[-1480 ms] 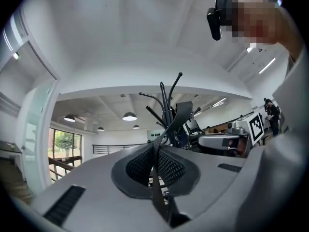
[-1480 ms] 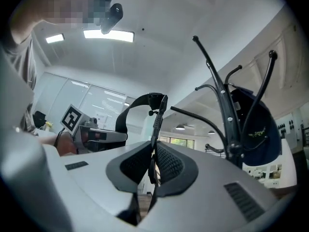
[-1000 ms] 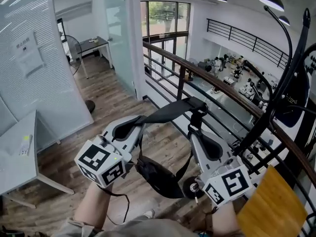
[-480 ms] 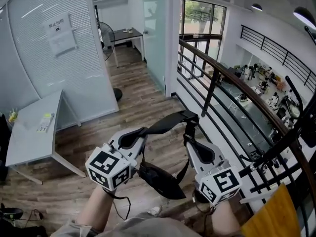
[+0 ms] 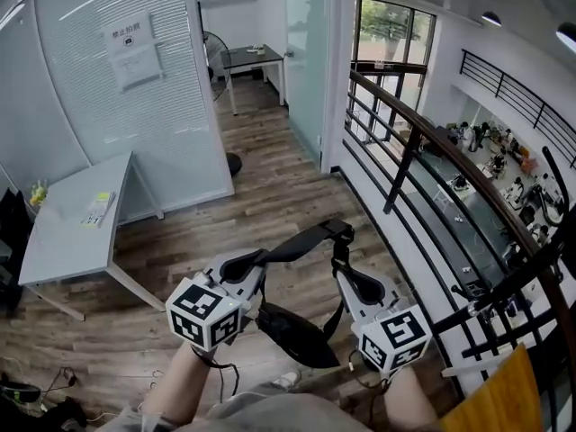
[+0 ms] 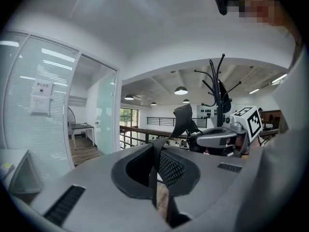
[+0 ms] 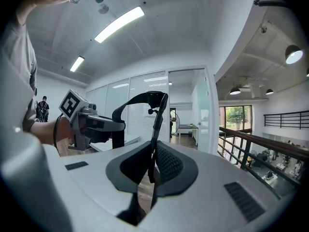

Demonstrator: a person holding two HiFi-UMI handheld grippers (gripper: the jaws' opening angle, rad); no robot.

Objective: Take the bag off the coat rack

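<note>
Black fabric bag, sagging low, flat strap arched above

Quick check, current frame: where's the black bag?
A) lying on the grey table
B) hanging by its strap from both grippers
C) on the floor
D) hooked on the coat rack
B: the left gripper and right gripper are each shut on the strap, and the bag dangles between them, away from the coat rack.
</note>
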